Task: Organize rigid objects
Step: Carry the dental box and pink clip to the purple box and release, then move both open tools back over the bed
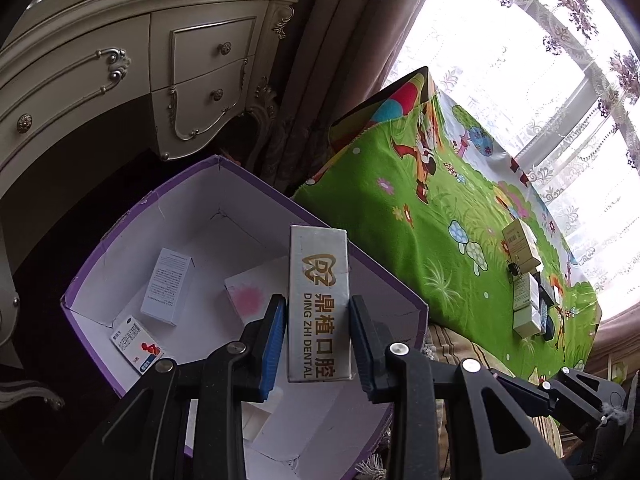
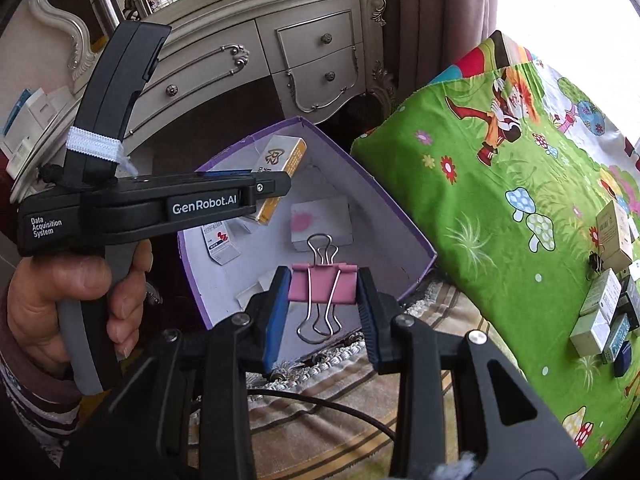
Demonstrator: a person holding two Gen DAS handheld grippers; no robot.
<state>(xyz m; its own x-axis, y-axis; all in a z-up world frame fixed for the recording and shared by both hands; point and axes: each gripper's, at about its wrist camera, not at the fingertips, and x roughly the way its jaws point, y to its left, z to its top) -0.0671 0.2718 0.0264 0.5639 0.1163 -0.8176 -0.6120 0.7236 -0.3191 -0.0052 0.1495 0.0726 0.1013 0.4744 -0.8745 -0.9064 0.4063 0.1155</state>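
With my left gripper [image 1: 318, 334] pinching the dental box [image 1: 319, 304] over the purple bin [image 1: 160, 200] and my right gripper [image 2: 323, 300] pinching the pink clip [image 2: 323, 286], I should lower each well inside before spreading the jaws.

Open box [image 1: 132, 224] ahead-left of left gripper [image 1: 318, 338]; three cartons [image 1: 166, 288] inside on floor. Dental carton [image 1: 319, 304] between its fingers, above box. Cloth-covered table [image 1: 404, 216] right; small boxes [image 1: 524, 276] far right. Dresser [image 1: 120, 76] behind.

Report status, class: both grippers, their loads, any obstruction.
Left gripper shut on dental box, over purple box. Right gripper shut on pink binder clip. Nothing blocking the purple box.
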